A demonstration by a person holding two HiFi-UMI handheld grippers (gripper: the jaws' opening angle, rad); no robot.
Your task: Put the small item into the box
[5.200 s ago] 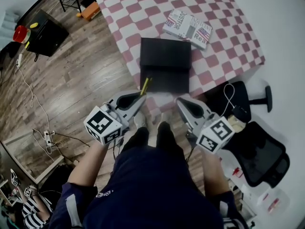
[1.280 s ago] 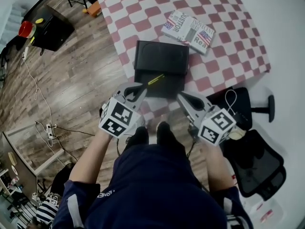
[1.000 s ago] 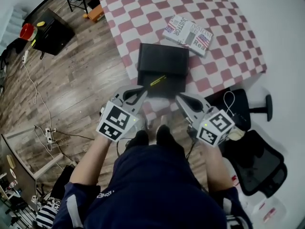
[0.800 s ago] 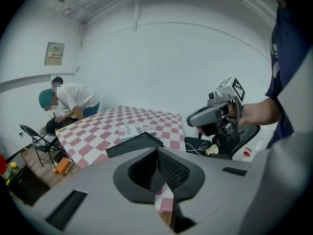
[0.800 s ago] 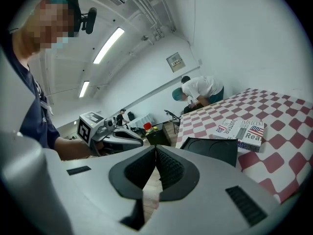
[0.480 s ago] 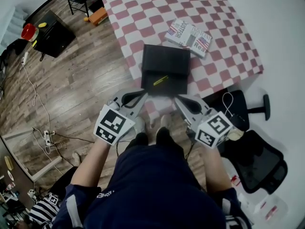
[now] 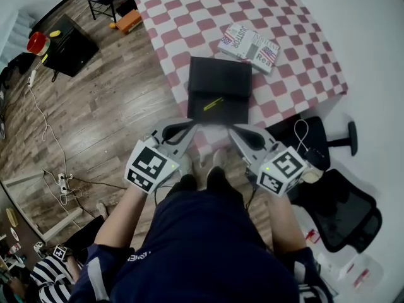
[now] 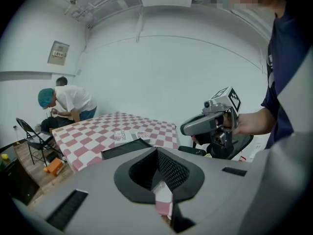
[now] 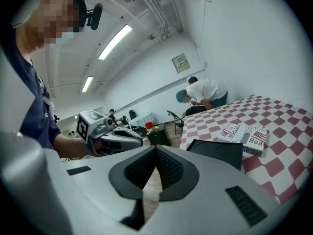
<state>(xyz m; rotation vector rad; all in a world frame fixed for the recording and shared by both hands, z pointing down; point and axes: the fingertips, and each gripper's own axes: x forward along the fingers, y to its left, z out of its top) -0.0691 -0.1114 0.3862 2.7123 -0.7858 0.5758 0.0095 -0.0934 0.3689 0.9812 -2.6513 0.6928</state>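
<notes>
A thin yellow stick [image 7: 213, 103] lies loose in the near half of the open black box [image 7: 221, 81], which sits at the near edge of the checkered table [image 7: 208, 11]. My left gripper [image 7: 191, 126] hovers just short of the box, shut and empty. My right gripper [image 7: 232, 130] is level with it on the right, also shut with nothing between its jaws. In the left gripper view the box [image 8: 124, 148] shows past the closed jaws and the right gripper [image 8: 210, 122] is beside it. The right gripper view shows the box [image 9: 217, 153] and the left gripper [image 9: 115, 137].
A magazine [image 7: 249, 43] lies on the table beyond the box. A black office chair [image 7: 344, 207] stands at the right and a black cabinet [image 7: 66, 43] at the far left on the wooden floor. A person [image 9: 203, 93] bends over beyond the table's far end.
The left gripper held the yellow stick over the box about a second ago. The stick now lies in the box, and the left gripper has drawn back, shut and empty.
</notes>
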